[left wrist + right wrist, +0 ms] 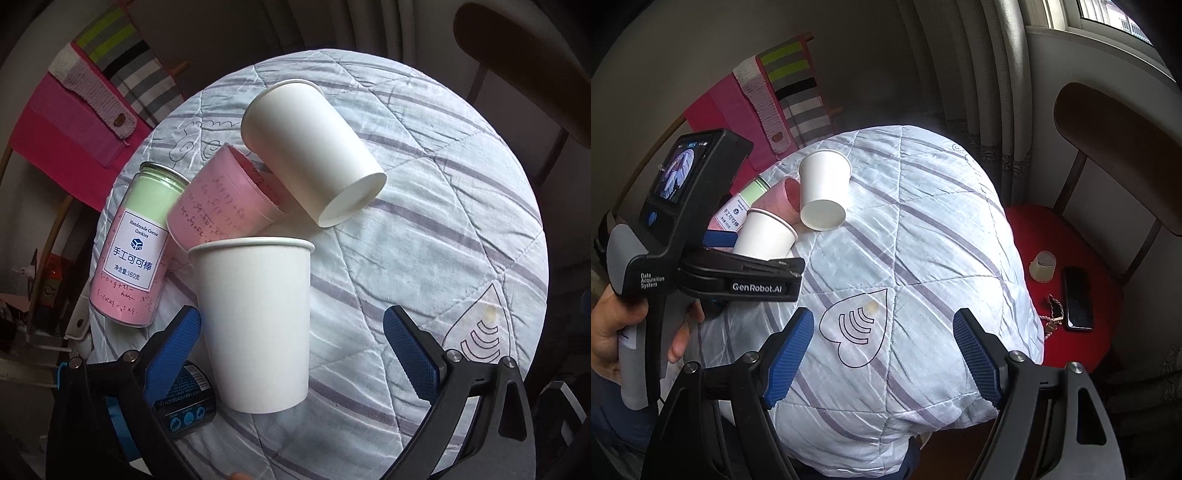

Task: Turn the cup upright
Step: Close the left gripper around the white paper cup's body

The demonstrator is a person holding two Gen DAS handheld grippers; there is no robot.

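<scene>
A white paper cup (pixel 255 321) stands upright, rim up, on the round table covered with a pale quilted cloth with grey stripes (pixel 424 236). The left gripper (pixel 291 347) has its blue-padded jaws spread apart; the cup stands between them, close against the left pad, well clear of the right pad, so nothing is clamped. Just behind this cup a pink paper tube with handwriting (pixel 225 199) lies tilted, and a second white paper cup (pixel 310 151) lies on its side, leaning on the tube with its base toward the camera. Left of the upright cup lies a glass jar with a pink and green lining and a cookie label (pixel 133 247). A small dark can (pixel 188 402) lies just beside the cup's base. The right gripper (pixel 882 354) hangs over the near edge of the cloth, jaws wide apart and holding nothing, well apart from the cups.
</scene>
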